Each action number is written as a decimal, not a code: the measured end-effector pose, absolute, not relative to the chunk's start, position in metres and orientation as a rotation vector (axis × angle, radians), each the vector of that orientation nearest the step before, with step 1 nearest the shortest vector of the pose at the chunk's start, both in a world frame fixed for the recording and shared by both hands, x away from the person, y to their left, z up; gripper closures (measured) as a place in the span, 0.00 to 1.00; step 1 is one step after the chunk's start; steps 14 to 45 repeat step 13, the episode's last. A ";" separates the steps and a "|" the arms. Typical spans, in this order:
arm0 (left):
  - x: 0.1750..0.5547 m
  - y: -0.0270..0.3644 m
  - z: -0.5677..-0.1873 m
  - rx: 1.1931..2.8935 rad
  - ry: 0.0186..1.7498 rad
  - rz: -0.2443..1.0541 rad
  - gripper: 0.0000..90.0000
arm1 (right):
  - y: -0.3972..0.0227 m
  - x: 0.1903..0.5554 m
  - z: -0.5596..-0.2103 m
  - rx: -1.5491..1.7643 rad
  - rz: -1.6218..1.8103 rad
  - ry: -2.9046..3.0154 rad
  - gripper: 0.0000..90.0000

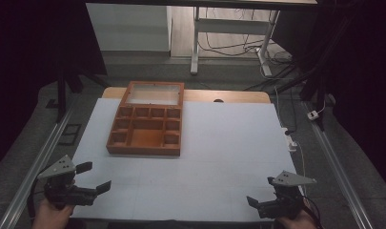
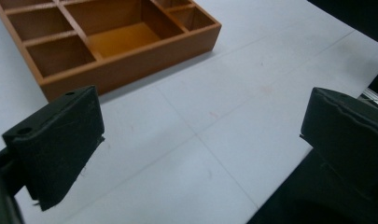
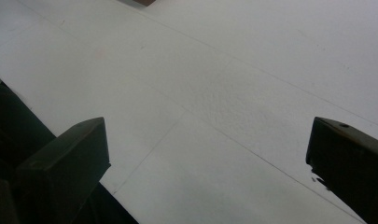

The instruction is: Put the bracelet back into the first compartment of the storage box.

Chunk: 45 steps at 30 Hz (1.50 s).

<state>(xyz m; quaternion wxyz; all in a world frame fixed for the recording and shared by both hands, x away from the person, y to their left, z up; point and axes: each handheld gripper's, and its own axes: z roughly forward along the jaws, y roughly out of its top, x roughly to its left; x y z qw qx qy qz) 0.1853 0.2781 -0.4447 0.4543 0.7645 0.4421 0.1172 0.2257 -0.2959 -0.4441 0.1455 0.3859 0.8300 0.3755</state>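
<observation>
A wooden organiser box (image 1: 146, 128) with several empty compartments lies on the white table top (image 1: 228, 143), left of centre, its glass lid (image 1: 154, 94) tipped open at the back. My left gripper (image 1: 97, 175) hovers open at the near left corner, short of the box. In the left gripper view the left gripper (image 2: 203, 109) has its jaws spread wide, and the box (image 2: 107, 42) sits ahead at upper left. My right gripper (image 1: 260, 192) is open at the near right edge. In the right gripper view the right gripper (image 3: 207, 135) has bare white surface between its jaws.
The table's front edge runs just under both grippers. A white power strip (image 1: 289, 138) with a cable lies off the right edge. Metal rails (image 1: 43, 157) flank the table on the floor. Desk legs (image 1: 195, 43) and loose cables stand beyond the far edge.
</observation>
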 end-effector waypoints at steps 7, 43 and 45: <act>0.173 0.279 -0.463 1.973 1.132 0.261 0.00 | -0.295 0.226 -0.444 1.118 1.081 2.390 0.00; 0.174 0.274 -0.470 2.038 1.154 0.259 0.00 | -0.295 0.226 -0.444 1.117 1.074 2.393 0.00; 0.174 0.274 -0.470 2.038 1.154 0.259 0.00 | -0.295 0.226 -0.444 1.117 1.074 2.393 0.00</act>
